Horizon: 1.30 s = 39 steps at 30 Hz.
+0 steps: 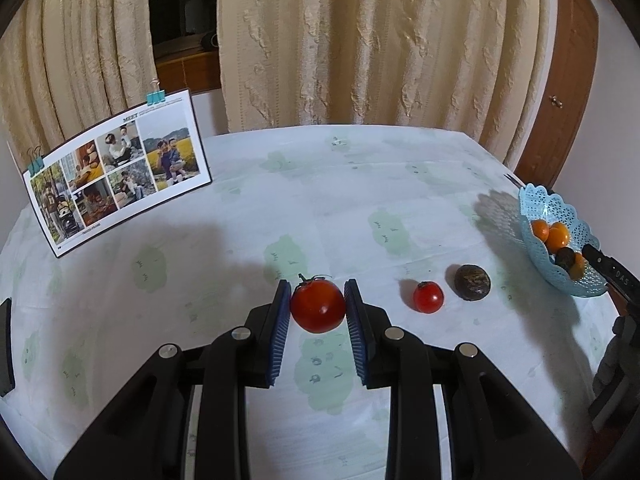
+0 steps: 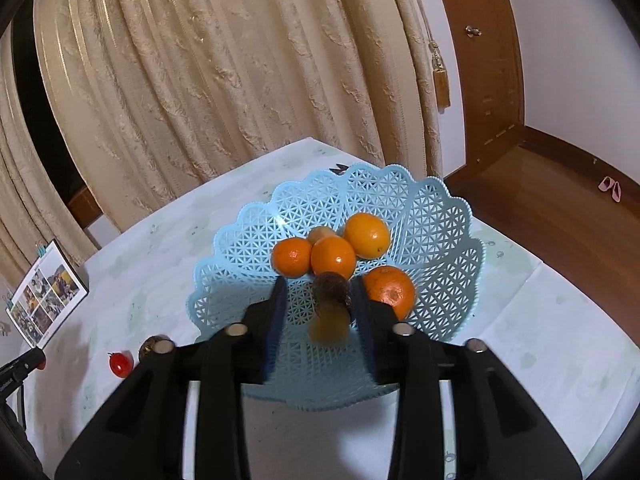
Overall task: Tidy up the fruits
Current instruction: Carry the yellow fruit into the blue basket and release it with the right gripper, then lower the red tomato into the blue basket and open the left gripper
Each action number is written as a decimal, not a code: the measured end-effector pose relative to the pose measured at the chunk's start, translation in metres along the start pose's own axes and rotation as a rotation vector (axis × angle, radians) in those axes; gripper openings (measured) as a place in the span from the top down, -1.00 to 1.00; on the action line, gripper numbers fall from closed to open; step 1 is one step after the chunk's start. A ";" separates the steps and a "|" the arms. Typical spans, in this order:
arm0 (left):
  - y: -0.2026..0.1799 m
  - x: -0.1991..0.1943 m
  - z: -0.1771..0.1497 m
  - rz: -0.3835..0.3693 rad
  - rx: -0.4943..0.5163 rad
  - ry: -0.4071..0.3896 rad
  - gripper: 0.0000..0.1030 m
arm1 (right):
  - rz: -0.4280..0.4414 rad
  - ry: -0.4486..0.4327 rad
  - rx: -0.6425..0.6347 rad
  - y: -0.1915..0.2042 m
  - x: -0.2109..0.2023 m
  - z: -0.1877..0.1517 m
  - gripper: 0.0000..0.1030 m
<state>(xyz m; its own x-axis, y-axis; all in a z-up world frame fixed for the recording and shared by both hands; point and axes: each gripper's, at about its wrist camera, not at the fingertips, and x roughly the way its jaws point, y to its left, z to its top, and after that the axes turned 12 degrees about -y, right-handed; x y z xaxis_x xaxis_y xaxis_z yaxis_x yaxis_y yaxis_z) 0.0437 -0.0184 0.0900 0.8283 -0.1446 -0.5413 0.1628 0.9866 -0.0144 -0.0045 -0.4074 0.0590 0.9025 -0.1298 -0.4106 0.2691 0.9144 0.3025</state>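
Observation:
My left gripper [image 1: 317,303] has its blue pads on both sides of a large red tomato [image 1: 317,306] on the table; the pads touch or nearly touch it. A small tomato [image 1: 428,297] and a dark brown round fruit [image 1: 472,282] lie to its right. The light blue lattice basket [image 2: 440,216] holds several oranges [image 2: 333,257] and a dark fruit [image 2: 332,289]. My right gripper [image 2: 319,300] is open over the basket. A blurred orange fruit [image 2: 329,326] is between its fingers, apart from them.
A photo calendar [image 1: 116,176] stands on the table's left side, held by teal clips. Cream curtains hang behind the table. The basket [image 1: 538,256] sits near the table's right edge, with wooden floor beyond. The tablecloth [image 1: 360,208] is white with pale green patches.

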 end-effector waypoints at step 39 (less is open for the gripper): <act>-0.239 0.048 0.032 -0.384 0.221 -0.028 0.46 | -0.235 -0.262 0.149 -0.044 -0.047 -0.008 -0.17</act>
<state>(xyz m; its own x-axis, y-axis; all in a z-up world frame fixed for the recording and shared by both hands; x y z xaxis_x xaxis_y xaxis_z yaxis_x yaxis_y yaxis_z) 0.0619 -0.2639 0.0946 0.6988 -0.5025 -0.5091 0.5698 0.8213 -0.0284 -0.0614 -0.4391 0.0583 0.8608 -0.4404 -0.2553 0.5072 0.7847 0.3565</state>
